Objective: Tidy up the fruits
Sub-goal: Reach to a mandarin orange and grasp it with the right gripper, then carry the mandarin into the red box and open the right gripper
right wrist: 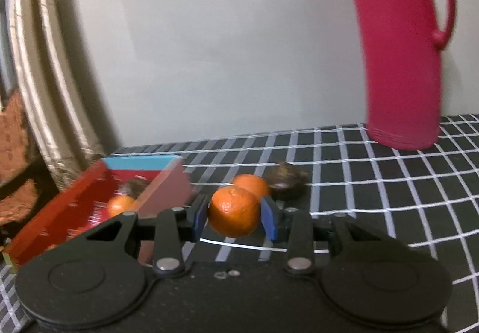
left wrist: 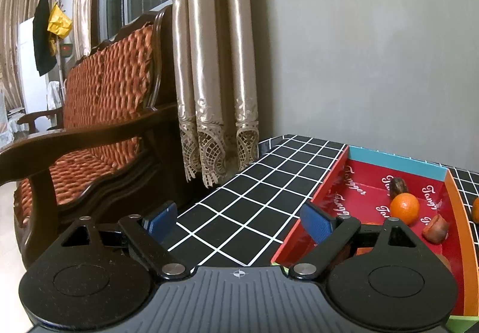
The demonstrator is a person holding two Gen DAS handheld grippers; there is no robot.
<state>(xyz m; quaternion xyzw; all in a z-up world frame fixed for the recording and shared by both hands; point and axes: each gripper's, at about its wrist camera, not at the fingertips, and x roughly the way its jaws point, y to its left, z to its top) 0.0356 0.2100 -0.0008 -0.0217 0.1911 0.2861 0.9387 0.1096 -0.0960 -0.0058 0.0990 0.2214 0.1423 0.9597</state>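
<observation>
Mandarin (right wrist: 234, 211) pinched between the blue pads (right wrist: 200, 217) of the right claw (right wrist: 235, 219), raised slightly off the grid-patterned desk (right wrist: 374, 183), just right of the red box (right wrist: 69, 207). Second mandarin (right wrist: 251, 185) and dark fruit (right wrist: 286, 183) left on the desk directly beyond, near a pink flask (right wrist: 401, 48). Left claw (left wrist: 239, 220) spread wide with nothing between its pads, held over the desk edge beside the box (left wrist: 317, 195), another mandarin (left wrist: 404, 208) and brown fruits (left wrist: 435, 227) inside.

Home living rm, wooden sofa (left wrist: 98, 111), curtains (left wrist: 209, 63)
</observation>
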